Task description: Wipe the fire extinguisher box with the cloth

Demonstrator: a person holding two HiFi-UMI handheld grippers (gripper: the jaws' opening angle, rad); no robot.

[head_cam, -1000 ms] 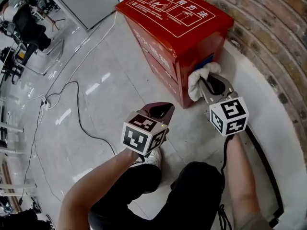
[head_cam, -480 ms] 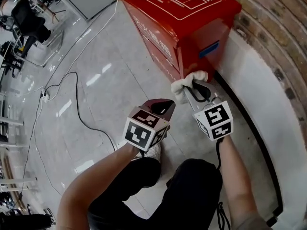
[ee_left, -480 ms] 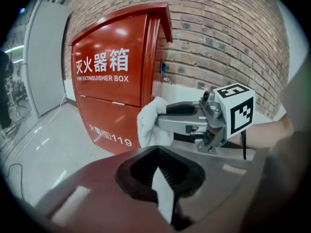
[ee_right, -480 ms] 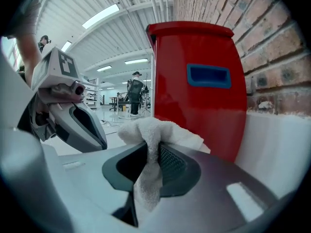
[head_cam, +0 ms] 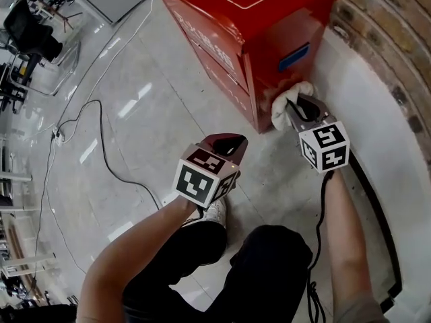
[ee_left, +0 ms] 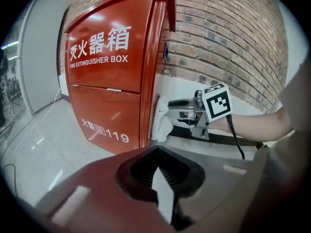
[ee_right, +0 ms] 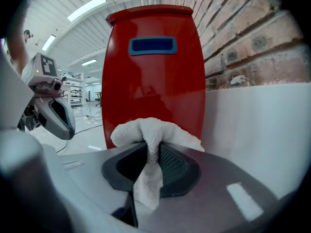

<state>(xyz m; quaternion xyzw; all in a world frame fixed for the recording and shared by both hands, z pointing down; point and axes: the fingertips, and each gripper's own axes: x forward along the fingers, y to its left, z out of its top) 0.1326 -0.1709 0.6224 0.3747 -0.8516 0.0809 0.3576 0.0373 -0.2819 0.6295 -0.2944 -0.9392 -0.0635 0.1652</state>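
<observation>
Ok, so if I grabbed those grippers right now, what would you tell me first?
Left gripper: jaws together, empty, touching nothing, held out in front of the box.
Right gripper: shut on the white cloth.
Cloth: pressed low on the end face of the red fire extinguisher box, below the blue handle, beside the wall.
Done: cloth is on the box.
Left: the pictures don't show which parts are clean, so probably wipe the front and top too.

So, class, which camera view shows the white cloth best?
The right gripper view: the cloth fills the centre, pinched between the right gripper's jaws. The head view shows it bunched against the red box; the left gripper view, small, side-on.
</observation>
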